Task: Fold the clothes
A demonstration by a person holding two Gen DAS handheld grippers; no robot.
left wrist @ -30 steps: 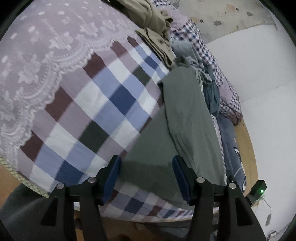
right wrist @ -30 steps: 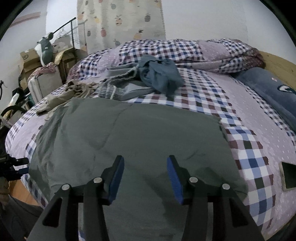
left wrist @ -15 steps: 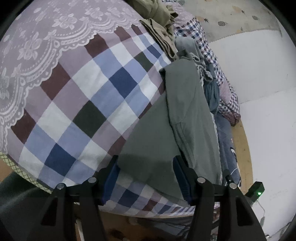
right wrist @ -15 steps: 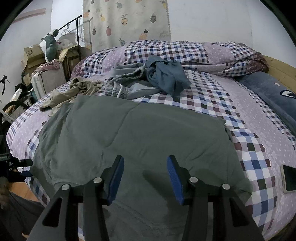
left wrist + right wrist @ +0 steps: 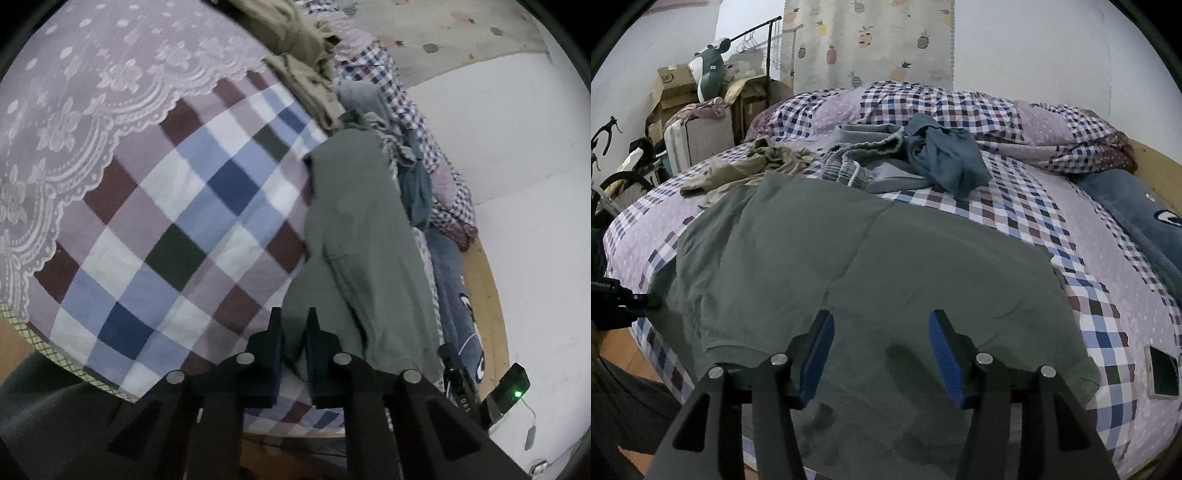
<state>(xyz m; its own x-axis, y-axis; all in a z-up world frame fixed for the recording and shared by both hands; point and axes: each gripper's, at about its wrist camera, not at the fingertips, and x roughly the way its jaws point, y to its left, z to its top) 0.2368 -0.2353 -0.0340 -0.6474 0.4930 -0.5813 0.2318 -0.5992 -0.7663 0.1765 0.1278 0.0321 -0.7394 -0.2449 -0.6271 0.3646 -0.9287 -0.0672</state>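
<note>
- Left wrist view: left gripper [image 5: 293, 325] jaws, spread a moment ago, closing on the edge of the grey-green garment [image 5: 354, 236] at lower centre.
- Means, probably: first grip taken, fold about to start.
- Right wrist view: right gripper [image 5: 879, 345] jaws opening, hovering over the garment, nothing pinched.
- Garment spread flat on the bed [image 5: 1089, 258], centre frame.
- No containers holding anything visible.

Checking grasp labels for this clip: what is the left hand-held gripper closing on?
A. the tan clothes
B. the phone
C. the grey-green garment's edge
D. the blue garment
C: in the left wrist view the left hand-held gripper has its jaws closing with the grey-green garment edge between them, far from the other items.
</note>
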